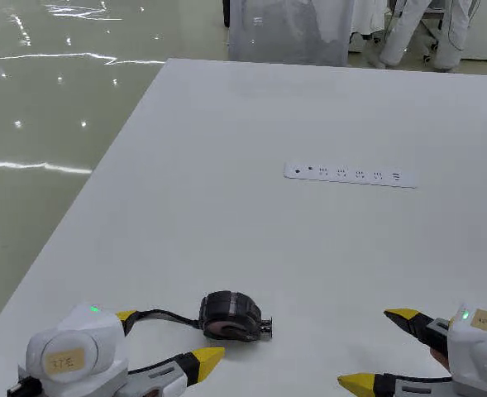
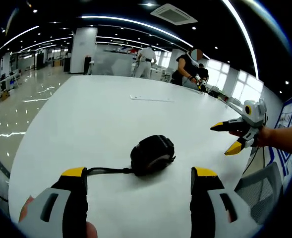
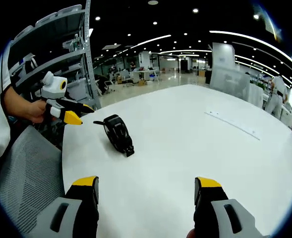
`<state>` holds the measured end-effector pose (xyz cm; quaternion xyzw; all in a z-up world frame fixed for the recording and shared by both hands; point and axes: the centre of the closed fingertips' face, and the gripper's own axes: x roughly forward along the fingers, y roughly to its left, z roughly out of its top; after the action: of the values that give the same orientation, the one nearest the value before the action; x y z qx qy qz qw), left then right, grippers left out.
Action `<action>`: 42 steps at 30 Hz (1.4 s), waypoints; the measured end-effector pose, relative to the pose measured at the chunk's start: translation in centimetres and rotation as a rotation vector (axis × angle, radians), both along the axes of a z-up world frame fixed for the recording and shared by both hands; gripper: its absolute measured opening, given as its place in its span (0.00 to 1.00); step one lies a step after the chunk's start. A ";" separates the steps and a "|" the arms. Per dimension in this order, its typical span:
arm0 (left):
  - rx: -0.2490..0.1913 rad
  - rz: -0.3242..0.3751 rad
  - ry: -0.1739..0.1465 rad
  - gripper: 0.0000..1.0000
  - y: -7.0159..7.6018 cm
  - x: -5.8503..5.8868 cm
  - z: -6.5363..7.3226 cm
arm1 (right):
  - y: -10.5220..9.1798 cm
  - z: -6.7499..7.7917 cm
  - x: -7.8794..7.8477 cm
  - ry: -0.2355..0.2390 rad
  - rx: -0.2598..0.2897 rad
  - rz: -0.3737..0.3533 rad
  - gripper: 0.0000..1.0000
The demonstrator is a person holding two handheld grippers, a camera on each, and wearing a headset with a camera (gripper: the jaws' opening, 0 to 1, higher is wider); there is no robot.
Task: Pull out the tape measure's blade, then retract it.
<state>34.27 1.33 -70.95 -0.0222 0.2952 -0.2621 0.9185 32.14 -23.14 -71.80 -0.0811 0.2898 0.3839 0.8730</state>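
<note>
Down at the bottom of the head view, left of centre, the black tape measure (image 1: 232, 317) lies on the white surface (image 1: 226, 165), close to the near edge; a small dark tab at its right end sits against the case; a thin black strap (image 1: 164, 314) runs from the case toward the left of the frame. The left gripper (image 1: 169, 337) sits in the lower left corner with its yellow-tipped jaws spread wide and nothing between them; the strap's end reaches the upper tip, though whether it touches cannot be told. In the left gripper view the tape measure lies just ahead of the two tips, apart from both. The right gripper (image 1: 377, 348) is in the lower right corner, well apart from the tape measure, its jaws likewise wide apart and bare; in the right gripper view the case lies toward the left of the frame, clear of both tips. The surface's left edge cuts diagonally from the upper middle to the lower left, with glossy floor (image 1: 45, 99) beyond it; a flat white power strip (image 1: 350, 174) lies right of centre, parallel to the far edge; between it and the tape measure the surface is broad and open. People (image 1: 425, 33) stand past the far edge at the upper right.
</note>
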 end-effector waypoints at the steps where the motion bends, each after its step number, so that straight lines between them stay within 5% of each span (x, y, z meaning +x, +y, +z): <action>1: 0.000 -0.009 0.004 0.83 0.1 -0.2 -0.1 | -0.1 0.1 -0.2 -0.001 0.001 0.002 0.80; 12: -0.018 -0.069 -0.019 0.89 1.5 -1.9 0.1 | -1.8 1.1 -2.3 -0.016 -0.027 -0.031 0.85; 22: 0.031 -0.125 -0.093 0.98 2.3 -2.8 1.4 | -3.0 2.0 -4.1 -0.029 -0.021 -0.054 0.86; 26: 0.093 -0.149 -0.126 0.99 2.8 -3.1 1.7 | -3.7 2.0 -4.9 -0.029 -0.017 -0.067 0.86; 31: 0.105 -0.182 -0.131 0.99 2.8 -4.0 2.2 | -4.7 2.2 -5.8 -0.030 -0.016 -0.091 0.87; 42: 0.122 -0.194 -0.162 0.96 2.9 -4.0 3.0 | -6.5 2.2 -6.8 -0.027 -0.012 -0.142 0.86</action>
<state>30.30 4.27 -67.97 0.0837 0.2364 -0.3319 0.9094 25.33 -29.68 -69.62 -0.0708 0.2852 0.3183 0.9013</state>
